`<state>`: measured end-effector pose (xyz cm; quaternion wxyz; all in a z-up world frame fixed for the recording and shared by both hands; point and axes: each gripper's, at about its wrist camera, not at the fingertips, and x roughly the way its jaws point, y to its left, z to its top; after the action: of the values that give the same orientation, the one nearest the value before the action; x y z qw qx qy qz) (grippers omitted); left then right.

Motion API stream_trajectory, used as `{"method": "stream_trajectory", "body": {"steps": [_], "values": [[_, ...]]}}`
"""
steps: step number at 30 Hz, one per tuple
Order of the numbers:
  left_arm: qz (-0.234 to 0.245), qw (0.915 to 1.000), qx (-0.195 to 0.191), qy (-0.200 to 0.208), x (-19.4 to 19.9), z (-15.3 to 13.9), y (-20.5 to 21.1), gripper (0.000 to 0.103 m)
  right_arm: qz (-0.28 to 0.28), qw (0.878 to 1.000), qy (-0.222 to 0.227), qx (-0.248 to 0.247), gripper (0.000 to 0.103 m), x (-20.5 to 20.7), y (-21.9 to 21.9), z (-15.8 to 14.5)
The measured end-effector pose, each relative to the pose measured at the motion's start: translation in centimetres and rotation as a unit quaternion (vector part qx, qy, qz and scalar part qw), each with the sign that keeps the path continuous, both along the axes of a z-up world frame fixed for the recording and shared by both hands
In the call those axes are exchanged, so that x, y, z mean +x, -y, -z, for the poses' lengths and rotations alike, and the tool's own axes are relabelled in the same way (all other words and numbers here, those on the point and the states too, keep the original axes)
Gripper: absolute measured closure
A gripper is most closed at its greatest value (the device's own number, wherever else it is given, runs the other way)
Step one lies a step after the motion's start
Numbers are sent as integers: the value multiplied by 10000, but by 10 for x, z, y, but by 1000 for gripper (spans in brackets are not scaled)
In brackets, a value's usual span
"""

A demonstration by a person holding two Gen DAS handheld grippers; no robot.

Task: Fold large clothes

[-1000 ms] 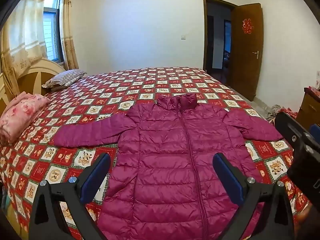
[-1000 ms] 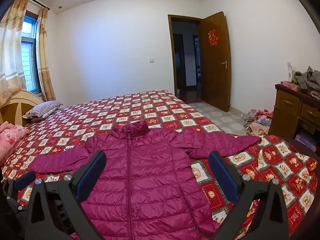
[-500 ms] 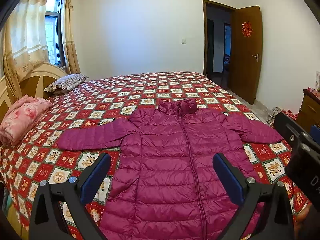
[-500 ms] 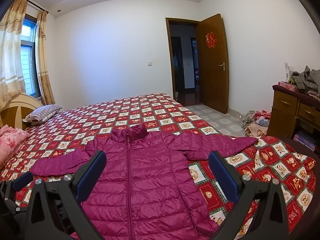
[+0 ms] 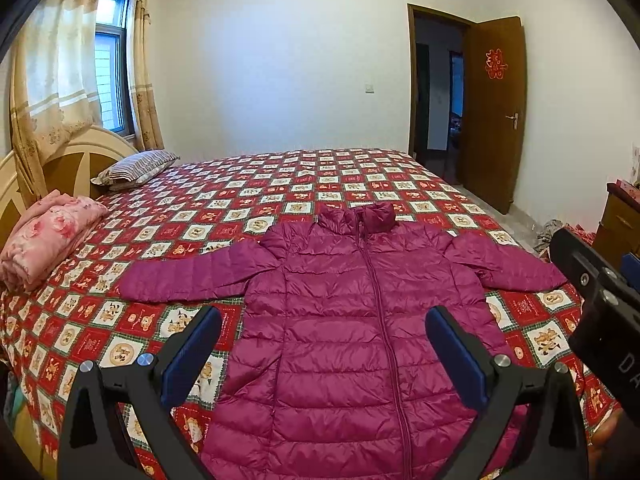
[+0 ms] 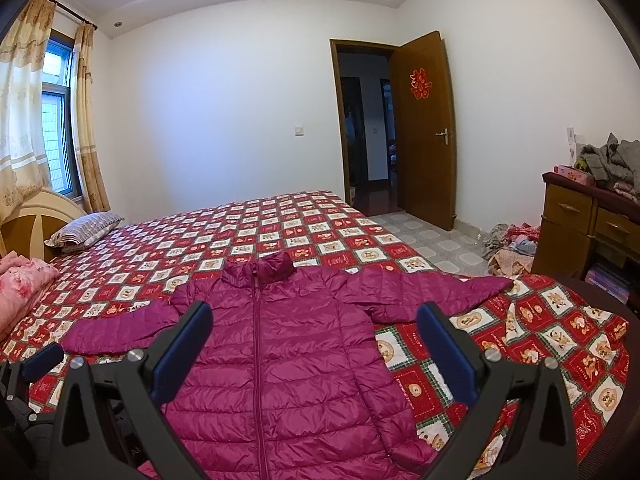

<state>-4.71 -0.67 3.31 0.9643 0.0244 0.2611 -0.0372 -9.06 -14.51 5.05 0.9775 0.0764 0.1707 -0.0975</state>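
A magenta puffer jacket (image 5: 360,320) lies flat and zipped on the bed, sleeves spread to both sides, collar at the far end. It also shows in the right wrist view (image 6: 288,352). My left gripper (image 5: 324,344) is open and empty, held above the jacket's lower part. My right gripper (image 6: 314,340) is open and empty, also above the jacket's lower part. The right gripper's body shows at the right edge of the left wrist view (image 5: 592,292).
The bed has a red checked quilt (image 5: 280,184). A pink folded blanket (image 5: 44,236) and a striped pillow (image 5: 136,164) lie by the headboard. A wooden dresser (image 6: 592,220) with piled clothes stands right. Clothes lie on the floor (image 6: 512,248). The door (image 6: 424,128) is open.
Both grippers have risen and tilted upward, so the jacket sits lower in both views and more wall and ceiling show. The jacket has not moved.
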Motion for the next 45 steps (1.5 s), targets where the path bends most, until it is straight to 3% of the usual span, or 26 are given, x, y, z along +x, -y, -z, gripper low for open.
{"method": "stream_trajectory", "body": {"steps": [22,32,45], "values": [[81,9997,-72,207,-34,-13,4,1,104,9998,175,-14,0,-27,3,-5],[-157,9968,67,787,-76,-17,4,1,161,9990,400,-79,0,-55,3,-6],[-60,9957,1,929,-102,-18,4,1,166,9983,547,-70,0,-74,4,-4]]}}
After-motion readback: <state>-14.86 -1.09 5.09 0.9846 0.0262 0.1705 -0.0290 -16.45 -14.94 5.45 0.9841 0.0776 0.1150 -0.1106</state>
